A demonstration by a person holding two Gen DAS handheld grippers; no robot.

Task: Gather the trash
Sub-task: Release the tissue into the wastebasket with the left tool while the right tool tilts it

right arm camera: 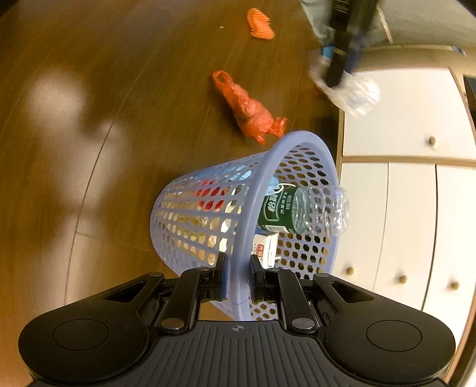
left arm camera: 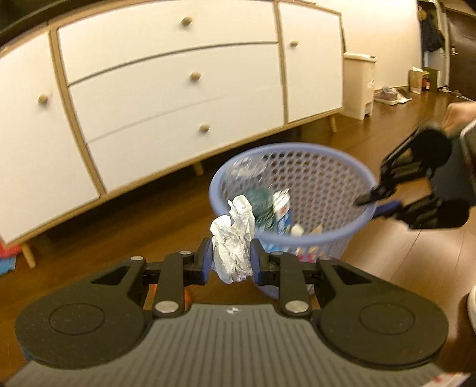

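A: Item held in left gripper (left arm camera: pixel 231 258)?
B: Crumpled white paper wad (left arm camera: pixel 232 242), creased, with grey print traces. Clamped between both blue pads, jaws closed on it at mid-height. Positioned just before the near rim of the basket (left arm camera: pixel 342 235), outside it.

A: Basket condition?
B: Lavender plastic, perforated wall, solid rim. Tilted in the right wrist view, mouth toward the white drawer cabinet (right arm camera: pixel 410 220). Contents: clear bottle (right arm camera: pixel 300 212) with green label, projecting past the rim; small white carton (right arm camera: pixel 266 248); red and blue packaging behind the mesh, not identified further.

A: Right gripper (right arm camera: pixel 238 275)?
B: Jaws closed on the basket rim, one pad outside the wall, the other inside. Seen from the left wrist view at upper right, blurred, with a hand (left arm camera: pixel 456 119) behind it.

A: Left gripper pose?
B: Directed toward the basket mouth, raised above the wooden floor (right arm camera: pixel 74 134).

A: Items remaining on floor?
B: Orange plastic bag (right arm camera: pixel 250 111) just beyond the basket; orange ridged piece (right arm camera: pixel 260 25) farther off, well apart.

A: Other container?
B: Beige lidded bin (left arm camera: pixel 358 84) beside the cabinet end.
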